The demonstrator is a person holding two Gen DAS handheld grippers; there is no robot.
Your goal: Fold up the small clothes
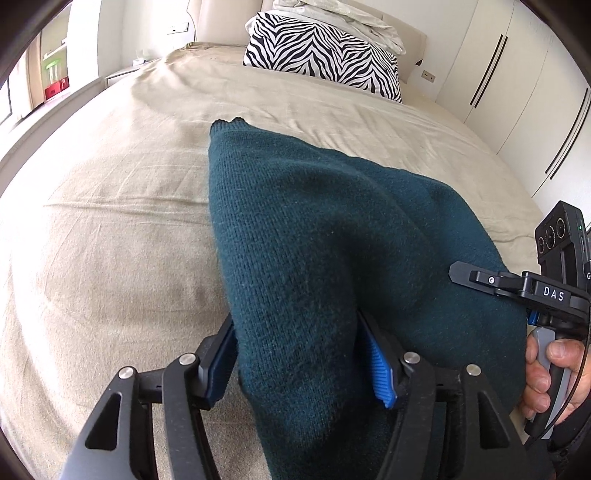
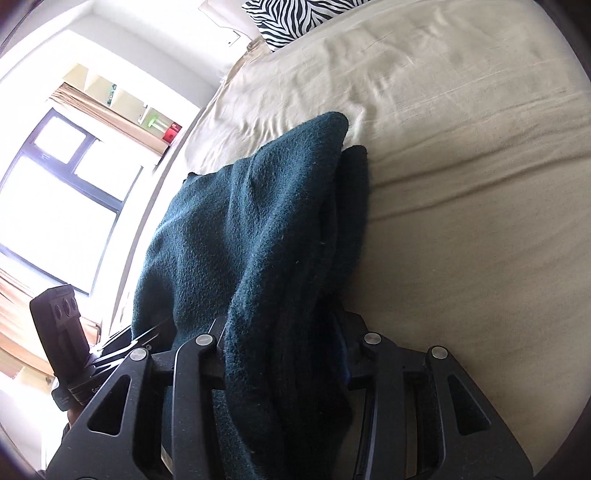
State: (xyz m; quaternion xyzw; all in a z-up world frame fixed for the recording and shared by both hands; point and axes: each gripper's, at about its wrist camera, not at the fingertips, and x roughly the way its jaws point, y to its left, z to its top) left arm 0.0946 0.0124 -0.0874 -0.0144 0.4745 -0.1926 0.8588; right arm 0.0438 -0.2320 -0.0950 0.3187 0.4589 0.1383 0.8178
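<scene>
We hold a dark teal knit (image 1: pixel 314 229) over a beige bed (image 1: pixel 110 229). In the left wrist view its long axis runs from 6 o'clock up toward 11 o'clock, ending in a folded corner that points at the zebra pillow (image 1: pixel 325 55) at 12. The near end passes between the fingers of our left gripper (image 1: pixel 306 365); the blue pad (image 1: pixel 380 365) at 5 o'clock stands exposed with a gap beside the cloth, so these fingers are apart, not pinching. Our right gripper (image 1: pixel 480 282) enters from 3 o'clock, a hand (image 1: pixel 546 376) on its grip.

In the right wrist view the knit (image 2: pixel 258 240) is bunched in thick folds, long axis from 6 toward 12 o'clock, tip toward the pillow (image 2: pixel 291 18). The folds fill the right gripper (image 2: pixel 284 354) and hide its pads; we cannot tell whether they clamp.
</scene>
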